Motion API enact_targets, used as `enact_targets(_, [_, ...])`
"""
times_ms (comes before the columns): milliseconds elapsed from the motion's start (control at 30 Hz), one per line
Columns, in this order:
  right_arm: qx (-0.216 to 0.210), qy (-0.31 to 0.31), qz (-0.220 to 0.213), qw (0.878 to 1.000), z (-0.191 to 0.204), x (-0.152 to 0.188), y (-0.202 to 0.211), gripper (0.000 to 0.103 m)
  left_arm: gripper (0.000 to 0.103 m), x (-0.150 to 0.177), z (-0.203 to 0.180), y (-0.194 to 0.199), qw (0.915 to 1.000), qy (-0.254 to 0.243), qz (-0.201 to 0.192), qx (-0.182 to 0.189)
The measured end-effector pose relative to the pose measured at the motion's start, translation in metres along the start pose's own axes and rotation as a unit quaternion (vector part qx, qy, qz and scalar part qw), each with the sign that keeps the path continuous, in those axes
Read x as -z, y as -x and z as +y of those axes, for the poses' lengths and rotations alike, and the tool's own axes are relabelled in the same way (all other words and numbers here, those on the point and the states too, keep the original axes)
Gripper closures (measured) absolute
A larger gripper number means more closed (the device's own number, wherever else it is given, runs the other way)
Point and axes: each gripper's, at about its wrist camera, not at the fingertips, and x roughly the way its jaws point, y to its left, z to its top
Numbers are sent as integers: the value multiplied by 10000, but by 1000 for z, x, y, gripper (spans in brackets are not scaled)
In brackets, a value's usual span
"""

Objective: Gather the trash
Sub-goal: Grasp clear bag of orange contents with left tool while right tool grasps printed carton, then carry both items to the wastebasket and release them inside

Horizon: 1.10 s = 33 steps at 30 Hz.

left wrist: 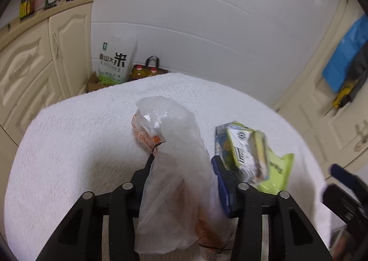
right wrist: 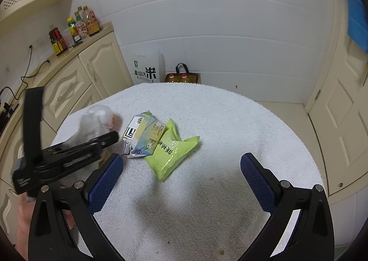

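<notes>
Left gripper: black plastic linkage arms with triangular cut-outs, lower centre of its own view; round silver pivot pins at the joints; one finger faced with a blue textured pad, the other finger thin and black.

Right gripper: the same black frame across the bottom of its view, silver pins at four joints, both fingers lined with blue diamond-grid pads.

Hand: bare part, lower left edge, blurred; no sleeve visible.
</notes>
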Motion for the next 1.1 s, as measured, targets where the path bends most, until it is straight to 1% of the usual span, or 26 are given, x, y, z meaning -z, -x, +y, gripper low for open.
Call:
enact_targets(33, [-17,19,-14,10000,2,0,-1,0,67,-2,2,2,10000,21,-36,59])
enact_targets(133, [-82,86,-8,9999,7,0,-5,0,71,-6,4,8,9999,56,-119,-60])
enact_targets(167, [-91,117,-2,9999,11,-1,-9,0,72,-8,3,8,9999,71,-110,-113])
enact_targets(233, [-127,189,41,9997,20,-4,-18,4,72,4,-6,16,9996,12,-123,-259])
enact_targets(333, [-184,303,120,9993,38,-9,-38,4,73,-2,-12,11,9988,-52,-176,-453])
enact_targets(367, [-192,335,169,9991,43,-11,-46,4,73,3,-15,12,9985,-74,-184,-502])
enact_targets(400, [-197,333,197,9991,47,-13,-52,8,73,8,-21,12,9981,-6,-207,-587])
enact_targets(433, [-178,321,223,9991,51,-16,-60,13,73,9,-25,8,9983,2,-165,-550])
enact_targets(467, [-118,356,271,9989,55,-17,-67,14,73,4,-29,-4,9985,23,-78,-534])
enact_targets(500, [-28,436,381,9983,61,-18,-78,16,73,9,-26,-5,9984,40,-88,-549])
enact_targets(567, [85,512,462,9976,66,-17,-89,21,73,2,-26,-11,9985,113,-99,-527])
enact_targets(600, [145,598,481,9969,70,-17,-94,26,73,2,-26,-12,9984,159,-107,-528])
enact_targets(633, [239,743,512,9956,74,-16,-99,33,73,-3,-19,-10,9982,208,-123,-544])
enact_targets(667, [257,832,512,9949,76,-15,-102,33,73,-7,-21,-13,9981,246,-134,-549])
enact_targets(700, [280,887,472,9945,77,-15,-102,33,73,-10,-22,-16,9980,272,-136,-552])
enact_targets(733, [276,948,464,9940,78,-15,-102,35,73,-1,-16,-14,9980,284,-138,-556])
enact_targets(833, [29,942,467,9945,75,-13,-96,35,73,-4,-15,-14,9976,312,-158,-595])
enact_targets(867, [-52,928,414,9948,74,-11,-92,35,74,-3,-19,-14,9976,328,-154,-597])
enact_targets(900, [-148,914,338,9951,73,-10,-86,35,74,13,-10,2,9976,346,-151,-582])
enact_targets(933, [-214,895,294,9953,73,-9,-81,35,74,20,-12,4,9976,348,-149,-579])
enact_targets(1000, [-349,848,191,9956,72,-5,-66,35,75,28,-13,13,9977,347,-161,-553])
enact_targets(1033, [-428,826,145,9956,72,-4,-58,35,75,27,-10,13,9978,342,-192,-533])
enact_targets(1100, [-552,742,77,9957,70,-1,-44,35,76,29,-15,18,9977,300,-291,-530])
